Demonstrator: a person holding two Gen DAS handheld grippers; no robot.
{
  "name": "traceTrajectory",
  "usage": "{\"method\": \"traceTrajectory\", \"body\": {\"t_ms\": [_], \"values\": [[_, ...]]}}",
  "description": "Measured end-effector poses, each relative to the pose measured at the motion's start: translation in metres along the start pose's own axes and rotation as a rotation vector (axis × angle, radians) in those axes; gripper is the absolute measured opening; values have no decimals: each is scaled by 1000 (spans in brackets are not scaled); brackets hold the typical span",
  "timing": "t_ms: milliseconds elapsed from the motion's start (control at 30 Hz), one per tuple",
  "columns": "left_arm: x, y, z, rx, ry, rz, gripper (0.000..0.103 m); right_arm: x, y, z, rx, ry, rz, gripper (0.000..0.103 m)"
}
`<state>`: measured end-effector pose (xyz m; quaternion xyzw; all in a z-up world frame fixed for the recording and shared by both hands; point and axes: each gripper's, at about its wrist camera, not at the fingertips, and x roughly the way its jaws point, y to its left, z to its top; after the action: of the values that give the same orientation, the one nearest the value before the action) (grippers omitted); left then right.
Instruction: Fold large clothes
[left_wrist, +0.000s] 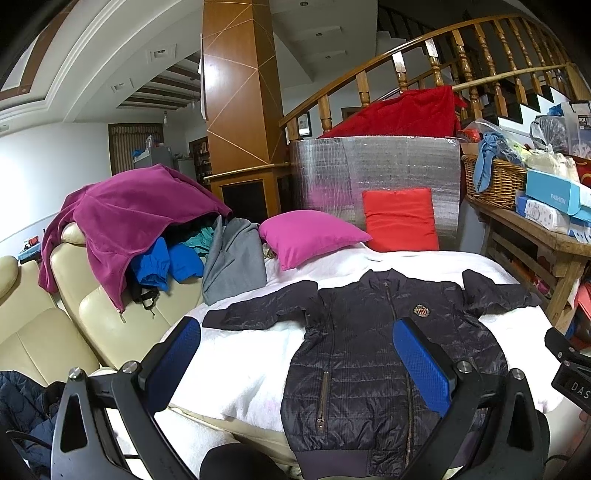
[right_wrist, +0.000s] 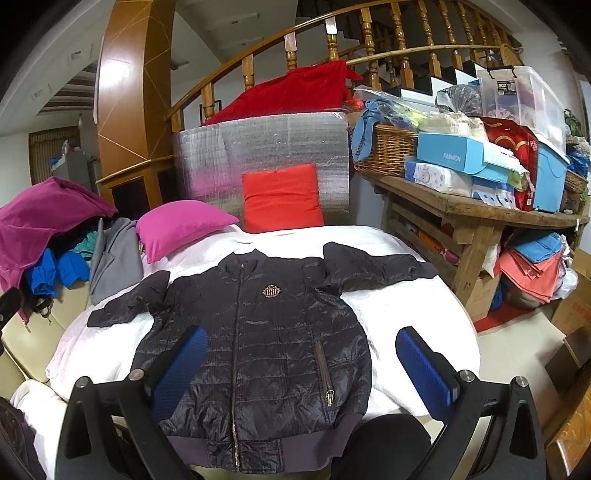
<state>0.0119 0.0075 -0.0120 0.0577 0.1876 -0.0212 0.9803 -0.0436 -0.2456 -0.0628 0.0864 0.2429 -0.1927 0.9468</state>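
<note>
Here the quilted jacket (right_wrist: 258, 332) lay flat on the white blanket (right_wrist: 399, 314); soft, light, slippery, best pinched at sleeve cuffs; left tool (left_wrist: 295, 365) and right tool (right_wrist: 306, 373) gaped wide, empty.

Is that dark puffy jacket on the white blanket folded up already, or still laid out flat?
Laid out flat. The jacket lies front up on the white blanket, zipped, both sleeves stretched sideways, hem nearest the cameras. No fold shows.

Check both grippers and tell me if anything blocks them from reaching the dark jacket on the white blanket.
Nothing visible does. The left gripper and right gripper are both open above the jacket, which lies flat and zipped on the white blanket. The pink pillow sits beyond its collar, apart.
</note>
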Motion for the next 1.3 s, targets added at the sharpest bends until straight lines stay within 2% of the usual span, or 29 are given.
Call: {"method": "traceTrajectory", "body": {"t_ms": [1300], "values": [[19,4,-10,-1,44,1,103,19,11,-1,-19,39,13,103]]}}
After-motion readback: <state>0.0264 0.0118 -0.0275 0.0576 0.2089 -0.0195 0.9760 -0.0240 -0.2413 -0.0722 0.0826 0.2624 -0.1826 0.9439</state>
